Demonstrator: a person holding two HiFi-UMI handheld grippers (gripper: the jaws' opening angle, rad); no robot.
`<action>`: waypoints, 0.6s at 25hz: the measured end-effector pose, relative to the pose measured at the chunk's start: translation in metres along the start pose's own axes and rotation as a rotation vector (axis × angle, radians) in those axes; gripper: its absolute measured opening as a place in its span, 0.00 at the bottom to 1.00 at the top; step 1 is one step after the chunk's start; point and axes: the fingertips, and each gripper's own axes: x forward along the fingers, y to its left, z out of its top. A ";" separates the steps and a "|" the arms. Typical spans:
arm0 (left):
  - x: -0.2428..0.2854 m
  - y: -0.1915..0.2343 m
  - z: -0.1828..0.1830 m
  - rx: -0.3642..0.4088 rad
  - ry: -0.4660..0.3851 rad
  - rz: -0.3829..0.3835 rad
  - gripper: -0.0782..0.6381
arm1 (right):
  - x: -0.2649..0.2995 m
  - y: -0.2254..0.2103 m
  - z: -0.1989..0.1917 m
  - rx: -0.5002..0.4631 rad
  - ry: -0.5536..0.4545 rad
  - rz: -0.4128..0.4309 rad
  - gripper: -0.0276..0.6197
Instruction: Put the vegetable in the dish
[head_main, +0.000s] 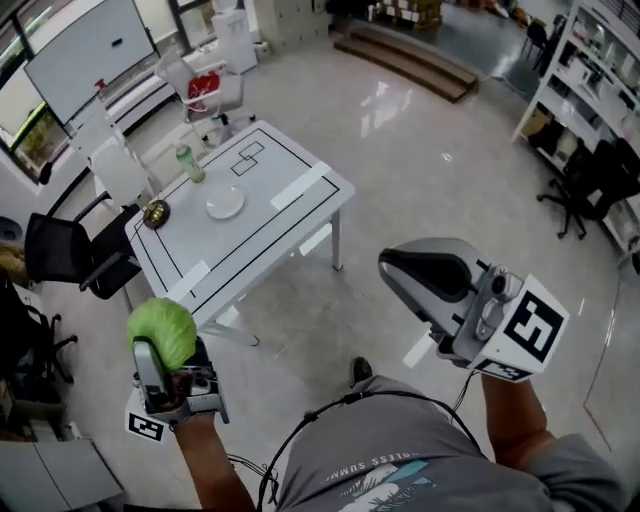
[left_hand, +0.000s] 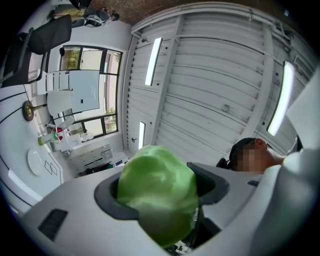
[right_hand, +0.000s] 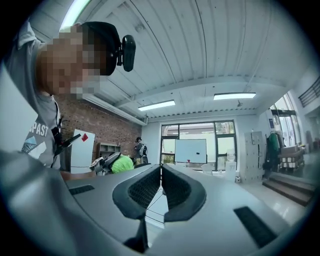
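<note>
The left hand-held gripper (head_main: 165, 352) is clamped on a round, pale green leafy vegetable (head_main: 162, 328), something like a small cabbage. In the left gripper view the dark pads press against both of its sides and the green ball fills the space between the jaws. The head view shows it held up in the air at the lower left, near the person's body and off the near corner of the white rectangular table with black outline markings (head_main: 290, 215). It is well apart from the round white dish (head_main: 225, 203).

The dish sits on the tabletop towards the far side and nothing lies in it. Close by on the same table stand a green-tinted clear plastic bottle (head_main: 190, 164) and a small, dark, brass-coloured round object (head_main: 155, 212) (too small to identify further). A black office chair (head_main: 58, 250) is drawn up at the table's left edge.

The right hand-held gripper (head_main: 398, 268) hangs over the glossy pale floor (head_main: 420, 170), to the right of the table. Its own view shows the two ribbed black pads brought together with nothing between them. In that view the green vegetable appears off to the left.
</note>
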 end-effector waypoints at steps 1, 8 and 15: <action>0.012 0.001 0.000 0.010 -0.005 -0.002 0.53 | 0.001 -0.012 0.005 0.000 -0.001 0.005 0.05; 0.052 0.035 0.001 0.093 -0.068 0.028 0.53 | 0.040 -0.077 0.006 -0.005 -0.033 0.108 0.05; 0.072 0.085 0.017 0.140 -0.027 0.064 0.53 | 0.098 -0.117 -0.019 0.037 -0.026 0.140 0.05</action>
